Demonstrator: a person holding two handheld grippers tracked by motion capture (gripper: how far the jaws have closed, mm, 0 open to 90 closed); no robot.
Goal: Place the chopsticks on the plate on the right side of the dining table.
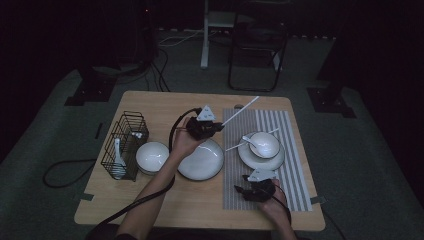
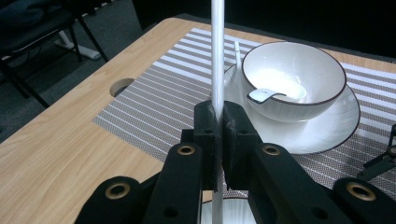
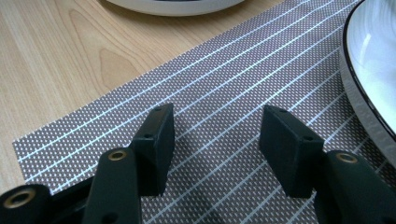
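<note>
Left gripper (image 2: 217, 128) clenched on a white chopstick (image 2: 217, 56), above the table (image 1: 150, 105) middle, near the striped mat's (image 1: 295, 150) left edge

The right gripper (image 3: 215, 140) is released, nothing between its jaws, over the mat's near left corner, beside the plate (image 1: 247, 159) with bowl (image 1: 266, 144) and spoon (image 1: 250, 140)

Both forearms are bare, no sleeves showing. Each hand carries a black two-jaw gripper: the left gripper (image 1: 216, 126) and the right gripper (image 1: 239, 189) both wear a grey three-cornered plate on top. A thick black cable trails from the left one toward 7 o'clock. Close up, the jaws are matte black blocks on black links pinned with brass-coloured rivets.
</note>
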